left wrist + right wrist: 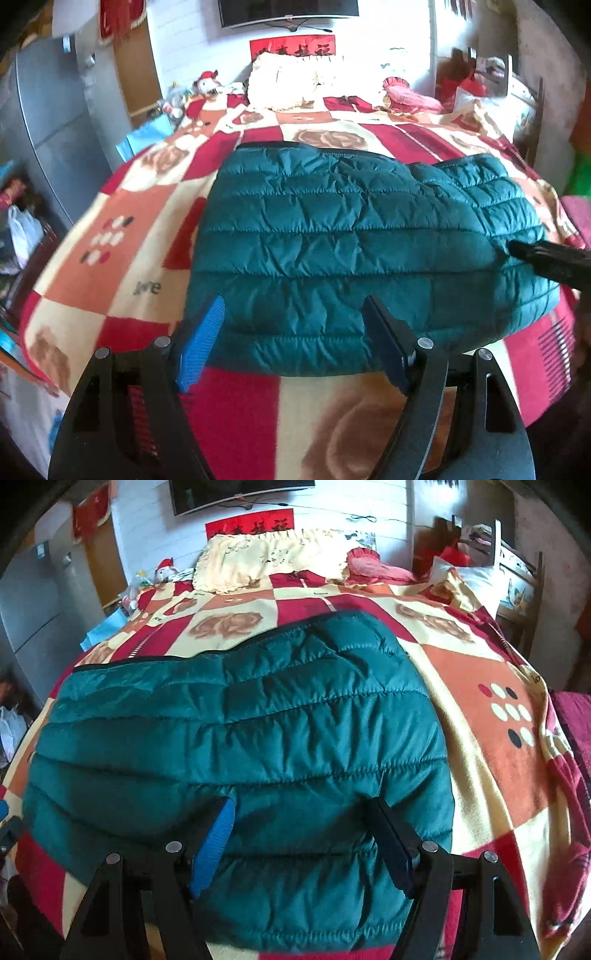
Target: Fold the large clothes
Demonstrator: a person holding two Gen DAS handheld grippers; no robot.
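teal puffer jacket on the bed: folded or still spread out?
Folded. The jacket lies on the blanket as a compact block, with a doubled-over layer at its right end. No sleeve sticks out.

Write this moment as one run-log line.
left gripper: open, empty | right gripper: open, empty | teal quilted jacket: folded, on patterned blanket

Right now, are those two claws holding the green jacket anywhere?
No. The left gripper and right gripper are both open above the folded jacket, gripping nothing.
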